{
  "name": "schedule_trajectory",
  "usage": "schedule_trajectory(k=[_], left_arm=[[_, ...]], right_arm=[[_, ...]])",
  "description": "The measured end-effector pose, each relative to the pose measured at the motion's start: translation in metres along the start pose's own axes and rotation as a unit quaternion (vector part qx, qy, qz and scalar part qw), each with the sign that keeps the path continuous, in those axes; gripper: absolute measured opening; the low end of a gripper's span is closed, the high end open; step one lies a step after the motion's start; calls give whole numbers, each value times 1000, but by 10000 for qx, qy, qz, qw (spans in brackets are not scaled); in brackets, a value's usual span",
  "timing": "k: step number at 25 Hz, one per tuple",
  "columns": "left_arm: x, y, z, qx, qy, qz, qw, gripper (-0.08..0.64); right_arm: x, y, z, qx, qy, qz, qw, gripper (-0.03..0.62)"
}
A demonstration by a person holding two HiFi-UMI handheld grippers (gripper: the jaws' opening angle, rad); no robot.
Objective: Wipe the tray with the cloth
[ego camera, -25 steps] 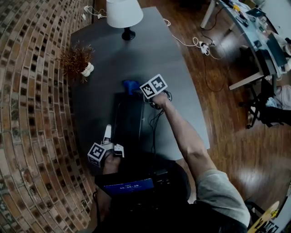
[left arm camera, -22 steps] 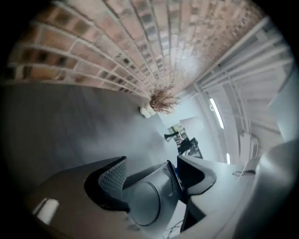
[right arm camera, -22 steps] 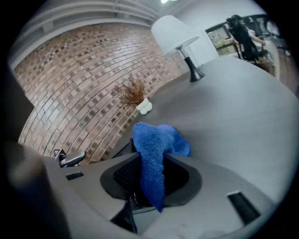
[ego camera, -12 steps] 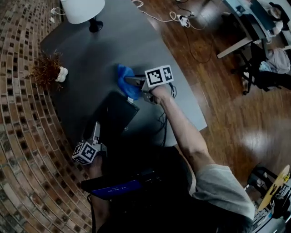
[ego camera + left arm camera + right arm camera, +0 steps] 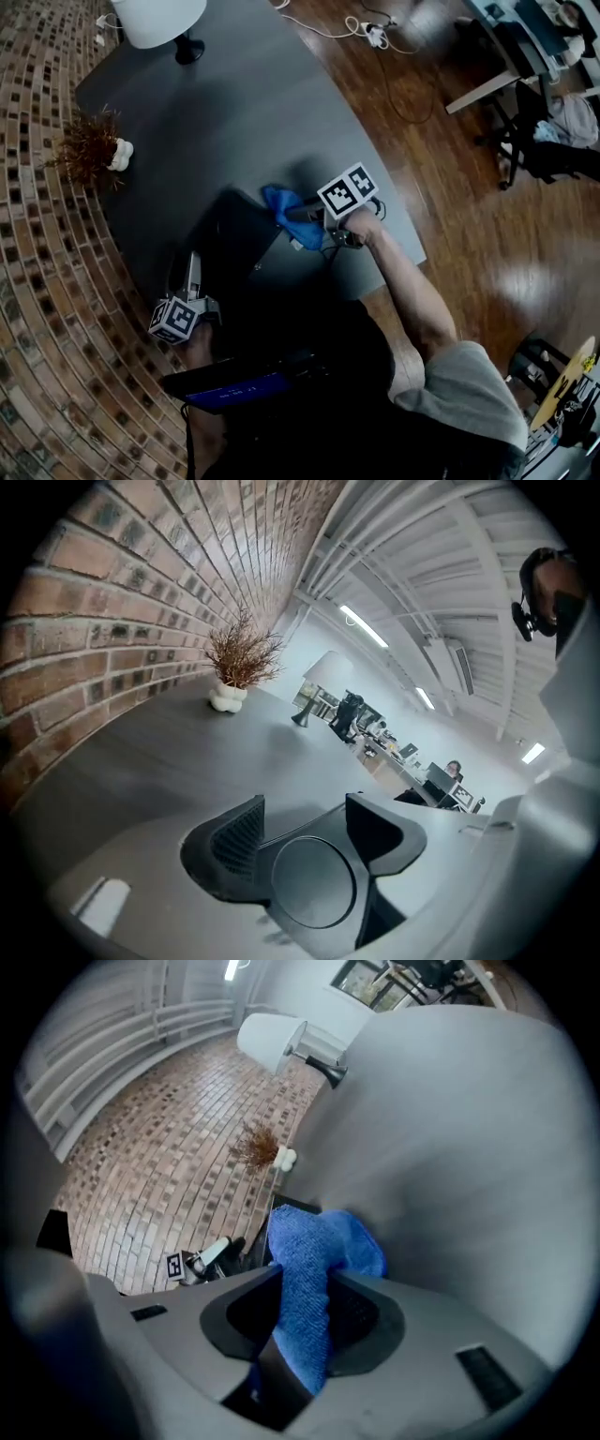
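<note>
The dark tray point(image 5: 239, 246) lies slantwise on the grey table point(image 5: 262, 112), close to the near edge. My left gripper point(image 5: 192, 264) is at the tray's near left corner, and a thin dark edge runs between its jaws point(image 5: 305, 810), which have narrowed onto it. My right gripper point(image 5: 307, 217) is shut on the blue cloth point(image 5: 286, 208), holding it bunched just off the tray's right side. In the right gripper view the cloth point(image 5: 319, 1241) hangs folded between the pads point(image 5: 305, 1283), with the tray's corner point(image 5: 291, 1207) and the left gripper point(image 5: 211, 1255) beyond it.
A white lamp point(image 5: 155, 19) stands at the table's far end and a dried plant in a small white pot point(image 5: 89, 145) near the brick wall point(image 5: 37, 281). The table's right edge drops to wood floor with cables point(image 5: 375, 37). Desks and chairs stand farther right.
The right gripper has carried the cloth from the tray's far end back toward me, to the tray's right side. The left gripper's jaws have narrowed at the tray's corner. The head view has swung.
</note>
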State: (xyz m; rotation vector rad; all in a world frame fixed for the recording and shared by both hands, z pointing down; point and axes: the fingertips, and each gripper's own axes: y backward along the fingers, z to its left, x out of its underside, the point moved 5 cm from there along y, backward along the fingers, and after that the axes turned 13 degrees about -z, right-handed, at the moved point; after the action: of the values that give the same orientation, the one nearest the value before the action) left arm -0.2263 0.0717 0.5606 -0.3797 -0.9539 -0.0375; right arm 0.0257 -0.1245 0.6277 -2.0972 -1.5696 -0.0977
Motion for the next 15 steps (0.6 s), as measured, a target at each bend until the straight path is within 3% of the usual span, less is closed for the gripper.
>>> schedule_trajectory(k=[1, 3, 5, 7, 11, 15], left_arm=[[0, 0, 1, 17, -8, -2, 10000, 258], [-1, -1, 1, 48, -19, -12, 10000, 258], [-1, -1, 1, 61, 1, 1, 10000, 258], [2, 0, 0, 57, 17, 25, 10000, 258], [7, 2, -5, 58, -85, 53, 9999, 258], [5, -2, -6, 123, -131, 59, 9998, 258]], right_arm=[[-5, 7, -3, 107, 134, -59, 9998, 123], [-43, 1, -3, 233, 409, -624, 9969, 124], [-89, -27, 3, 192, 486, -1273, 9905, 124], [-112, -67, 4, 200, 475, -1423, 9885, 126], [-83, -100, -8, 460, 462, -709, 9954, 126], [-25, -36, -12, 556, 62, -721, 9958, 126]])
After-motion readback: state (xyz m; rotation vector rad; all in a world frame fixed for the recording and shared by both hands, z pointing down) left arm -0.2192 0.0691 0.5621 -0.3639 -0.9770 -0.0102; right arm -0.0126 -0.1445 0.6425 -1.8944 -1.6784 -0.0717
